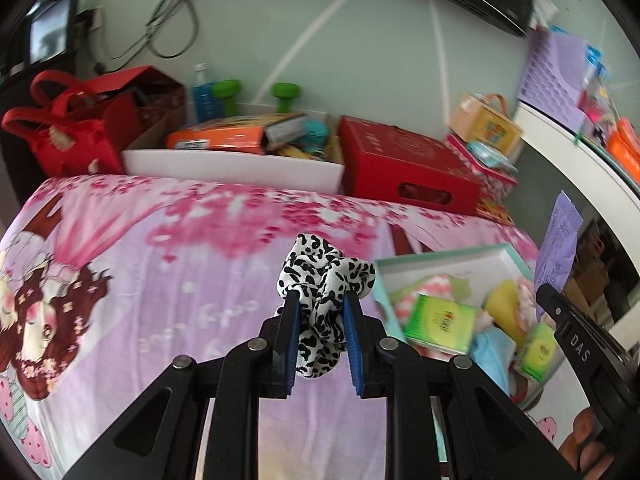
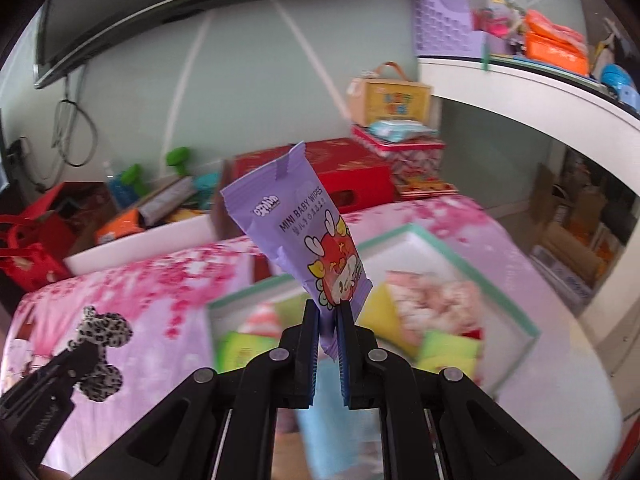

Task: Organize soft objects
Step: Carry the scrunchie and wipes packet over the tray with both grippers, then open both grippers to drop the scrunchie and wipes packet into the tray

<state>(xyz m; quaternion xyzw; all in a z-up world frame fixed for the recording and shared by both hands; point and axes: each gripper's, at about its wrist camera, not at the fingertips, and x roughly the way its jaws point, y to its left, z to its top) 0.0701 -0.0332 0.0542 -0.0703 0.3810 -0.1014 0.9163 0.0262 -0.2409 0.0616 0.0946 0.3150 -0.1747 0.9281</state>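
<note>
Both claws loaded above the bed.
Left claw [image 1: 320,300] pinches a spotted scrunchie [image 1: 326,280]; right claw [image 2: 329,312] is clamped on a purple wipes pack [image 2: 296,224] standing up at 12 o'clock. Beyond, an open box [image 2: 516,316] of soft things lies on the pink blanket [image 1: 160,260], at 3 o'clock from the scrunchie.

Left gripper [image 1: 320,300] clamped on a black-and-white spotted scrunchie [image 1: 326,280], held above the pink printed bedcover [image 1: 160,240]. Right of it, a teal-rimmed box [image 1: 448,255] containing green packets [image 1: 440,322]. Right gripper [image 1: 550,294] pinches a purple packet [image 1: 558,248].
</note>
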